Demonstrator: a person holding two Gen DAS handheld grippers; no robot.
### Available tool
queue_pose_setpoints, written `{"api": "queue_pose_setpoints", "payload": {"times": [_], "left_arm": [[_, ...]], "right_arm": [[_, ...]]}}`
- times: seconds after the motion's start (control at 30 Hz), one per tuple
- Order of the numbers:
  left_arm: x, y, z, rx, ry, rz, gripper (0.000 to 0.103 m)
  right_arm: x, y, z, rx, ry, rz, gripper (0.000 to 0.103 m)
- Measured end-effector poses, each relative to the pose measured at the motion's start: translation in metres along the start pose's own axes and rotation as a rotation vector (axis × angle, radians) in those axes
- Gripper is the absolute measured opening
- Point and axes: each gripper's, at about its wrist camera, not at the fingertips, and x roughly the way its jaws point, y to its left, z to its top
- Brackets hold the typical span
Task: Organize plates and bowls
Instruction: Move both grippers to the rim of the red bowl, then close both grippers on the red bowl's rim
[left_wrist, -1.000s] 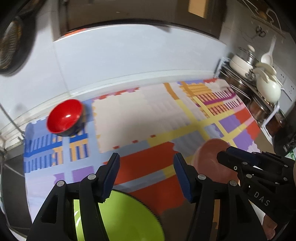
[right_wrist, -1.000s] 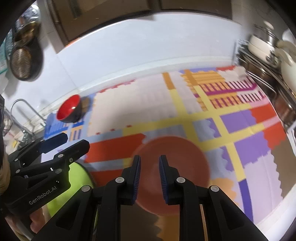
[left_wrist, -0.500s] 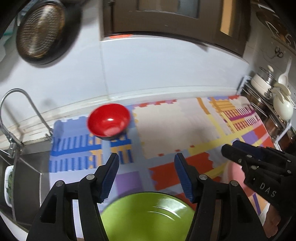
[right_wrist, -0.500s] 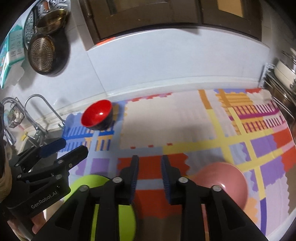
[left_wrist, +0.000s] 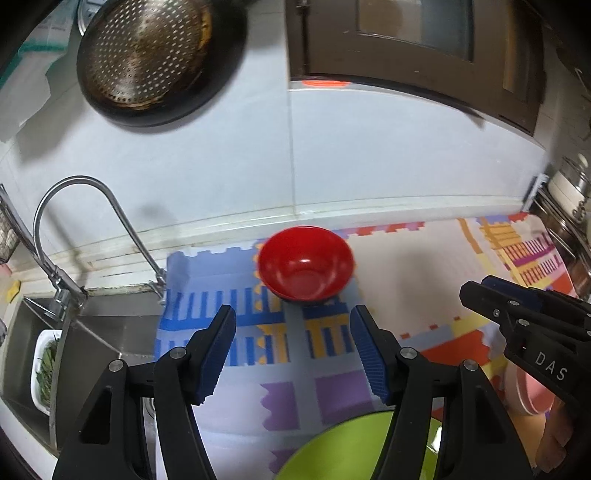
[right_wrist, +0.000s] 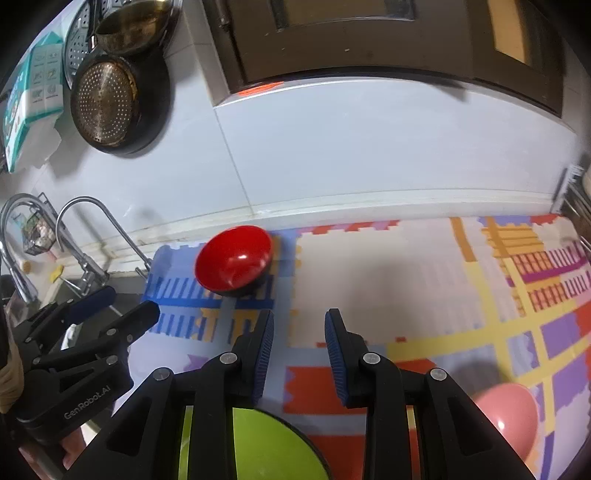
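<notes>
Open patterned mat is lying clear between the red bowl at the back and the green plate at the near edge. The pink plate is taking up the near right corner. A faucet is arching over the sink on the left, and a dish rack is closing off the right end.

Two readable marks are showing: "DAS" in white is sitting on the black body of the right gripper, seen from the left wrist view; "GenRobot.AI" is running along the black body of the left gripper, seen from the right wrist view. Print on the teal-and-white box by the wall is staying illegible.
</notes>
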Motion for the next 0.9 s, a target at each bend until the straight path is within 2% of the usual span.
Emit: {"api": "queue_pose_setpoints", "payload": {"times": [0.2, 0.53, 0.9], "left_arm": [[0.023, 0.018, 0.007, -0.025, 0.019, 0.023, 0.063], [0.077, 0.048, 0.017, -0.029, 0.072, 0.038, 0.063], [0.134, 0.063, 0.02, -0.023, 0.134, 0.027, 0.063]], "right_arm": [[0.03, 0.011, 0.016, 0.018, 0.018, 0.046, 0.03], [0.082, 0.031, 0.031, -0.015, 0.04, 0.044, 0.03], [0.141, 0.03, 0.032, 0.007, 0.112, 0.024, 0.03]]}}
